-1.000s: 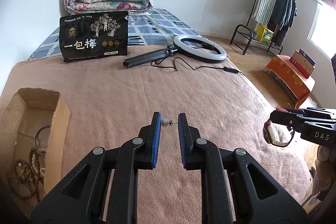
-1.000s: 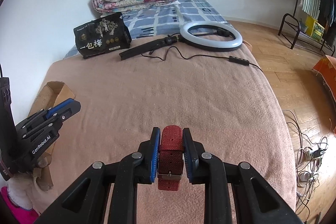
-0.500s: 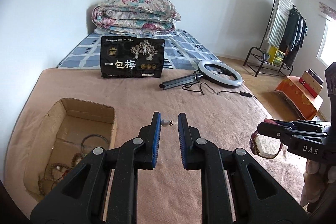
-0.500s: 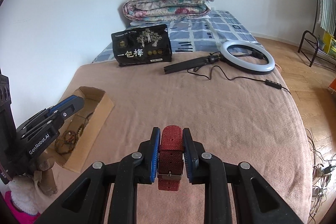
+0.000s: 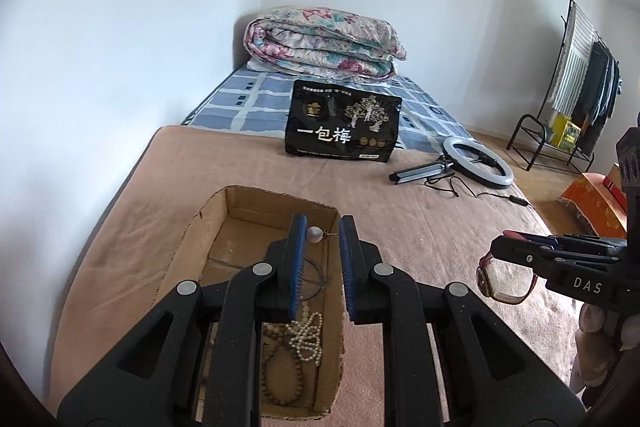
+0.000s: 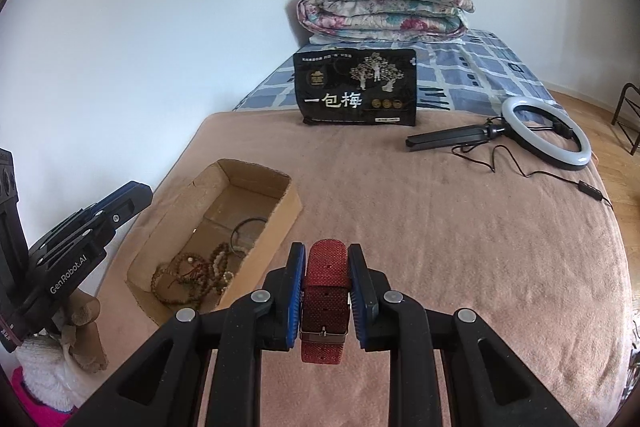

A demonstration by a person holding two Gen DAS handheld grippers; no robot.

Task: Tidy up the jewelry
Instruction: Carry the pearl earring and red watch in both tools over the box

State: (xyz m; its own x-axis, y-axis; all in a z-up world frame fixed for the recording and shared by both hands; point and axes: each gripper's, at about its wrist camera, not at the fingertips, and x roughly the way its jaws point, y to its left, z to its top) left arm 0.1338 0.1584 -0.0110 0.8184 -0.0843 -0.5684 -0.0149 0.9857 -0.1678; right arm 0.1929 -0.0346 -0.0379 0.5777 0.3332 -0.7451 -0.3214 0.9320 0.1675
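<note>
Left tool is pinching a little pearl stud earring between its blue pads, hanging right over the open cardboard box on the bed's pink blanket. Box has wooden bead strands and a pearl strand in it. Right tool is clamped on a red watch, above the blanket just beside the box.

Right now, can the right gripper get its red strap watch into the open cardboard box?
Probably yes. The right gripper grips the red strap watch beside the open-topped cardboard box; nothing lies between. The left gripper over the box may crowd it.
</note>
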